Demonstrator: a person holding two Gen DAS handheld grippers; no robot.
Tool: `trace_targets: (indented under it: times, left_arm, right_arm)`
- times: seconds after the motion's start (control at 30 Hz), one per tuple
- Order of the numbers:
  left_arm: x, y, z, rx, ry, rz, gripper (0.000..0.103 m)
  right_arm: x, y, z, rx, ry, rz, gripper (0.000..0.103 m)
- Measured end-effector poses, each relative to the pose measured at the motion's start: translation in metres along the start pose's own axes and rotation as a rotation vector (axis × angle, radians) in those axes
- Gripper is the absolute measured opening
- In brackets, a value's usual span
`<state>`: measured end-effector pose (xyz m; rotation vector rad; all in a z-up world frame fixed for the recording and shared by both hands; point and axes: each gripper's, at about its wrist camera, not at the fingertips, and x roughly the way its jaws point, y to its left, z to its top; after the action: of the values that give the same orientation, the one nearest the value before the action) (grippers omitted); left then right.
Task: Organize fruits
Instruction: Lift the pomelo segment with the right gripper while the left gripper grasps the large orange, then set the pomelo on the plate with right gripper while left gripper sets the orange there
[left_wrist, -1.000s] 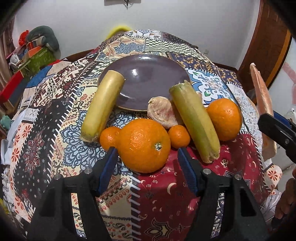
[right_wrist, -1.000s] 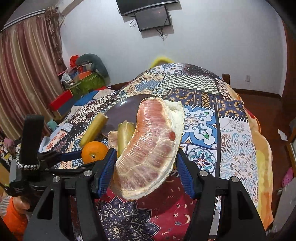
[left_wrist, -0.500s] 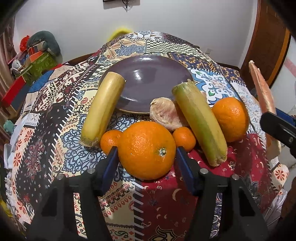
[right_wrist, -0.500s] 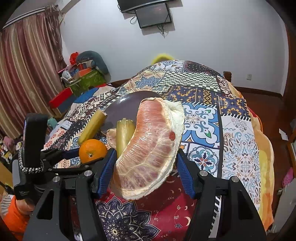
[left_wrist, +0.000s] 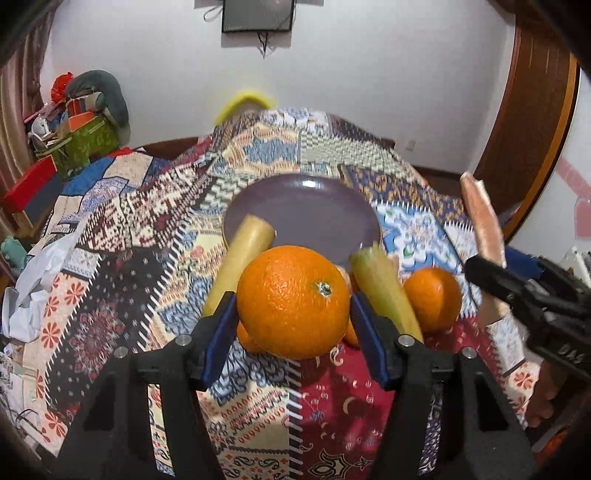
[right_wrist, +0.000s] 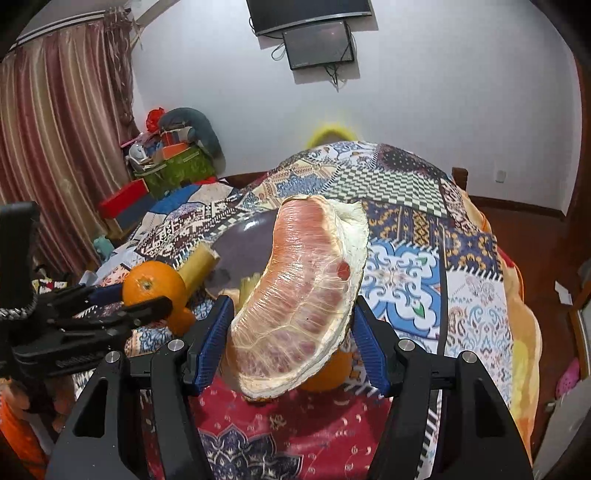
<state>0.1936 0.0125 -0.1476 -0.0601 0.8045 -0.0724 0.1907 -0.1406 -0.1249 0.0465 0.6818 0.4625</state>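
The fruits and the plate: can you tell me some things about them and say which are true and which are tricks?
1. The left gripper holds a big orange between its fingers. True.
2. The right gripper holds a banana. False: it holds a peeled pomelo wedge.
3. The purple plate has no fruit lying in its middle. True.
4. The plate sits on bare wood. False: it sits on a patterned patchwork tablecloth.
5. Another orange lies on the cloth to the right of a yellow-green stalk in the left wrist view. True.
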Motion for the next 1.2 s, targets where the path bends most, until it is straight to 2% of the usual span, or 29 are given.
trace_targets:
  times: [0.33, 0.73, 0.97, 1.2]
  left_arm:
    - [-0.011, 0.012, 0.03, -0.014, -0.082, -0.001, 0.061]
    - [0.007, 0.029, 0.067, -0.014, -0.132, 0.023, 0.061]
    - [0.032, 0.035, 0.083, -0.012, -0.119, 0.02, 0.061]
    - [0.064, 0.043, 0.097, -0.013, -0.078, 0.013, 0.061]
  right_arm:
    - [0.012, 0.004, 0.026, -0.038, -0.048, -0.01, 0.061]
    - [0.043, 0.003, 0.05, -0.08, -0.093, -0.051, 0.061]
    - [0.067, 0.001, 0.061, -0.132, -0.075, -0.066, 0.061]
    - [0.094, -0.004, 0.071, -0.17, -0.021, -0.066, 0.061]
